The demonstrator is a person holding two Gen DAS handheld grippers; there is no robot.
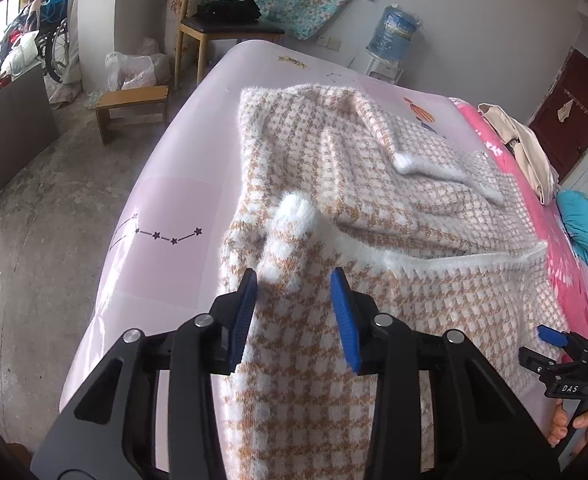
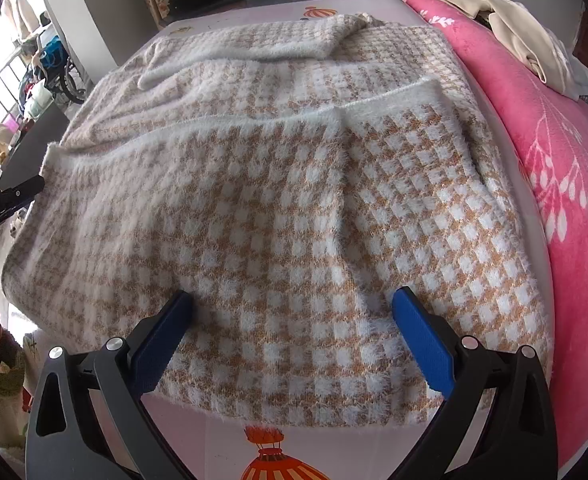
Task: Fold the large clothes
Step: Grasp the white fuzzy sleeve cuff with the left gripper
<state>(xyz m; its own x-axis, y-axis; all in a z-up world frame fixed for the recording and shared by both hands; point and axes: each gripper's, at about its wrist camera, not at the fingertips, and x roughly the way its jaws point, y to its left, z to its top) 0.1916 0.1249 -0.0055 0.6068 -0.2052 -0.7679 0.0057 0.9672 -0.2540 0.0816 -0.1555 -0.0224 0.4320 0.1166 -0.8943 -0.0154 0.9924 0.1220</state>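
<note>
Fuzzy houndstooth sweater (image 2: 278,208) spread on pink bed sheet (image 1: 166,184), sleeves folded inward, final folds pending; left gripper (image 1: 294,312) half-closed around raised fabric, right gripper (image 2: 290,340) wide open, empty, at hem.

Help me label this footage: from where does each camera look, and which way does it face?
Left wrist: on the left gripper, looking down across the houndstooth sweater toward a wooden chair; its blue fingers straddle a sleeve.
Right wrist: on the right gripper, above the sweater's hem, fingers spread wide.
Shared: sweater, pink blanket, chair; each view shows the other gripper.
</note>
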